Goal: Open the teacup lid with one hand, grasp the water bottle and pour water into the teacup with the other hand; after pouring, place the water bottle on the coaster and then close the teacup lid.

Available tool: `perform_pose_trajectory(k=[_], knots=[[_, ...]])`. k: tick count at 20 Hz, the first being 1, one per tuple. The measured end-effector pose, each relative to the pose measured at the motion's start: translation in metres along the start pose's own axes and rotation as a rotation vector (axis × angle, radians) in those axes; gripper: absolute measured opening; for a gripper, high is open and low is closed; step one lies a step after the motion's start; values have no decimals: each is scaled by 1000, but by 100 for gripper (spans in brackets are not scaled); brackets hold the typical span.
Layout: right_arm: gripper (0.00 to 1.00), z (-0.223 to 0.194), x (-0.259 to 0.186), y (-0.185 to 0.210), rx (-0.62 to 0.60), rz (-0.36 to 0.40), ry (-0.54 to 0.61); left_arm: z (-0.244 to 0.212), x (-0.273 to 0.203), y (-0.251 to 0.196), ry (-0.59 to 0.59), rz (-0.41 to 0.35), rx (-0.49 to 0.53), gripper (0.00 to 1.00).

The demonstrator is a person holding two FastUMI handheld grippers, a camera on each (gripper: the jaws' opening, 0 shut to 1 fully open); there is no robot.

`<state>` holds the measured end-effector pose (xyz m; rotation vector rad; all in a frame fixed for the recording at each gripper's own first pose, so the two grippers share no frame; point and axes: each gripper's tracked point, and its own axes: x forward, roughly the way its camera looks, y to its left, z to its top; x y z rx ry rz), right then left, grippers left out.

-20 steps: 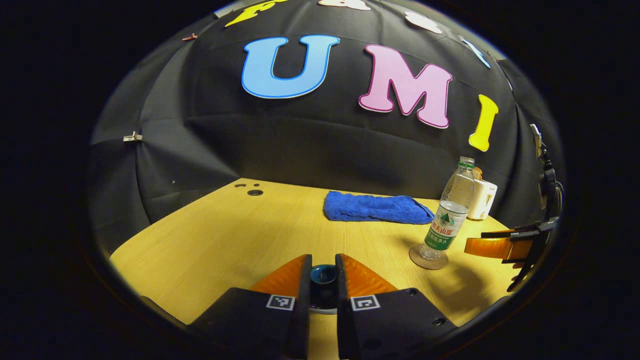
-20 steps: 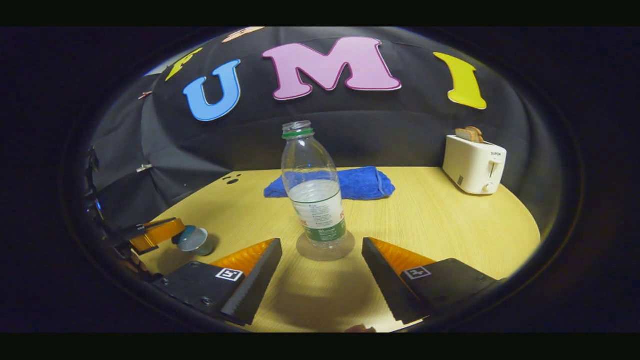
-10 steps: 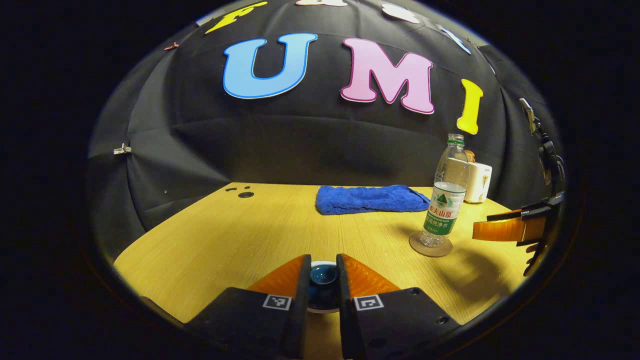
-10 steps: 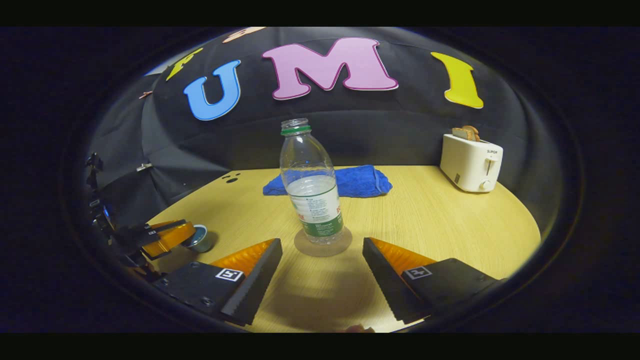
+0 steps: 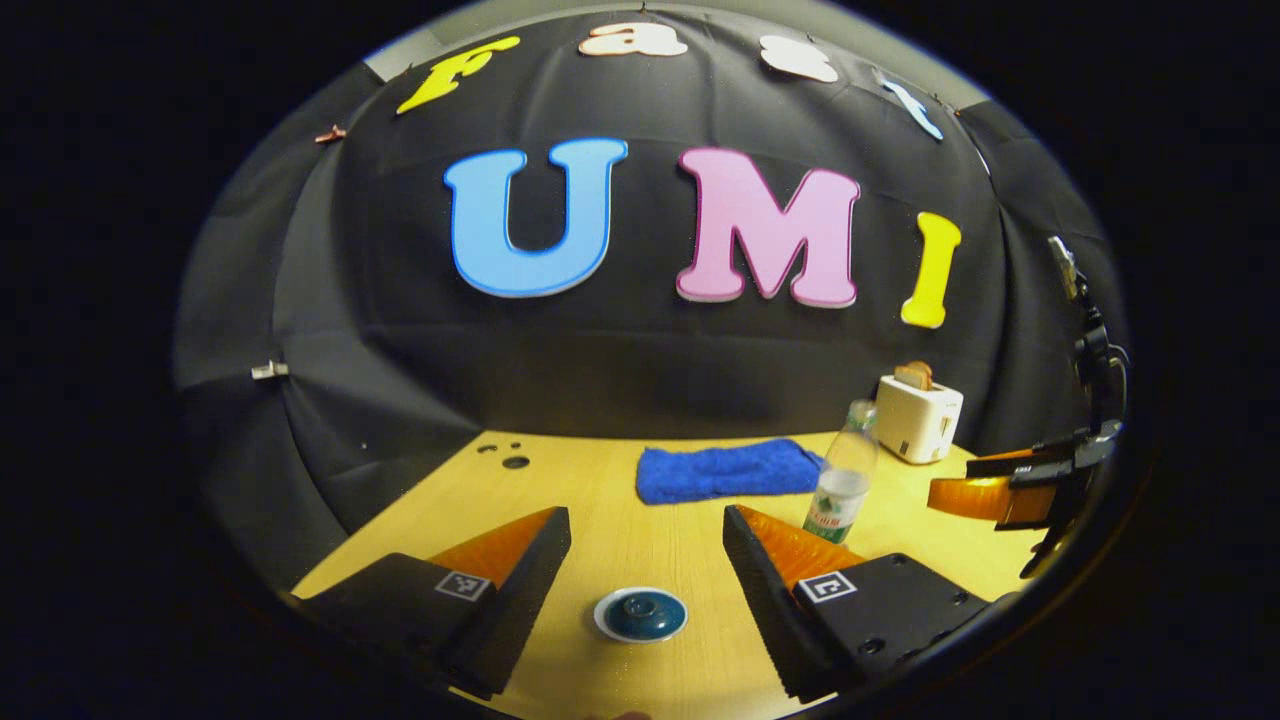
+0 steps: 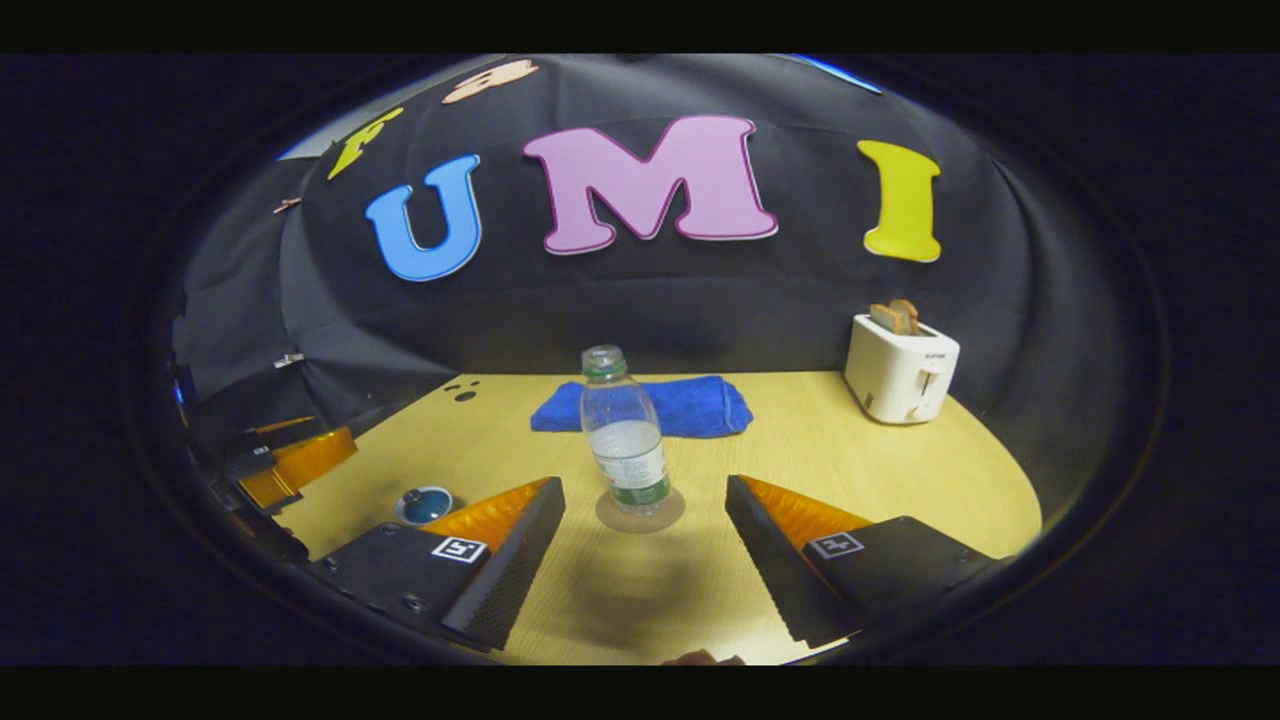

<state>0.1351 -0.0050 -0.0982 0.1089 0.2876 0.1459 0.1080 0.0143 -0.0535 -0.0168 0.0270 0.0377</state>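
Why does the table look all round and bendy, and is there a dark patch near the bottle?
The fisheye lens bends it: in the right gripper view the table edge curves like a bowl, and a soft shadow lies in front of the bottle; in the left gripper view the wall bulges too, and the teacup looks sharp.

Bare table (image 6: 850,470) stretches right of the water bottle (image 6: 623,440), up to the toaster (image 6: 900,368) at the back right. Blue towel (image 6: 680,405) lies close behind the bottle. Lidded teacup (image 5: 640,614) sits low between the spread fingers of the left gripper (image 5: 645,570), untouched. Right gripper (image 6: 640,545) spread wide, bottle ahead, apart.
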Motion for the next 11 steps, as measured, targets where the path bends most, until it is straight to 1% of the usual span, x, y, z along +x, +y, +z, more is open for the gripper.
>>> perform_pose_trajectory(k=[2, 6, 8, 11], knots=[[100, 26, -25, -4, -2, -7, -41, 42, -21, -5, -45, 9, -17, 96], [100, 65, -62, -7, 19, -22, -118, 93, -55, -12, -102, 30, -51, 96], [100, 80, -77, -1, 17, -14, -154, 103, -70, -11, -109, 54, -69, 96], [100, 90, -97, 3, -19, -8, -197, 107, -88, -11, -117, 80, -94, 96]])
